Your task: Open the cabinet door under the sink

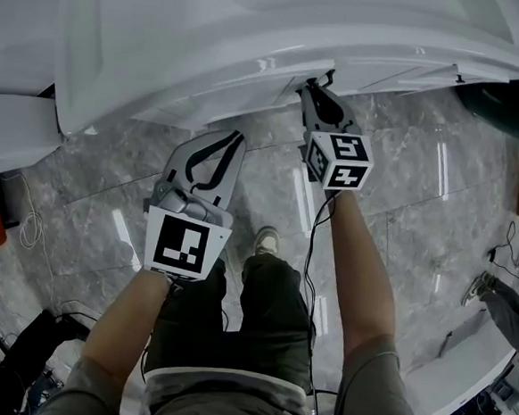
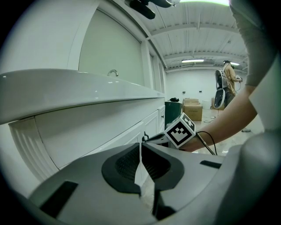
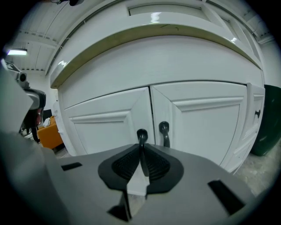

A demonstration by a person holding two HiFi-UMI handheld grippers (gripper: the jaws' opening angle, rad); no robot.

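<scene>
Right gripper (image 3: pixel 141 153) clamps door handle (image 3: pixel 142 135), hidden overhead

Two hand-held grippers (image 1: pixel 235 139) (image 1: pixel 321 80), two cabinet doors (image 3: pixel 103 125) (image 3: pixel 206 121), two door handles (image 3: pixel 142 135) (image 3: pixel 164 131), one sink (image 3: pixel 153 33).

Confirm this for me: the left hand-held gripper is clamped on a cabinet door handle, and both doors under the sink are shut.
One thing is wrong: the right hand-held gripper, not the left, has its jaws shut on the door handle, as the right gripper view shows. The left hand-held gripper is shut on nothing. Both cabinet doors are shut.
</scene>
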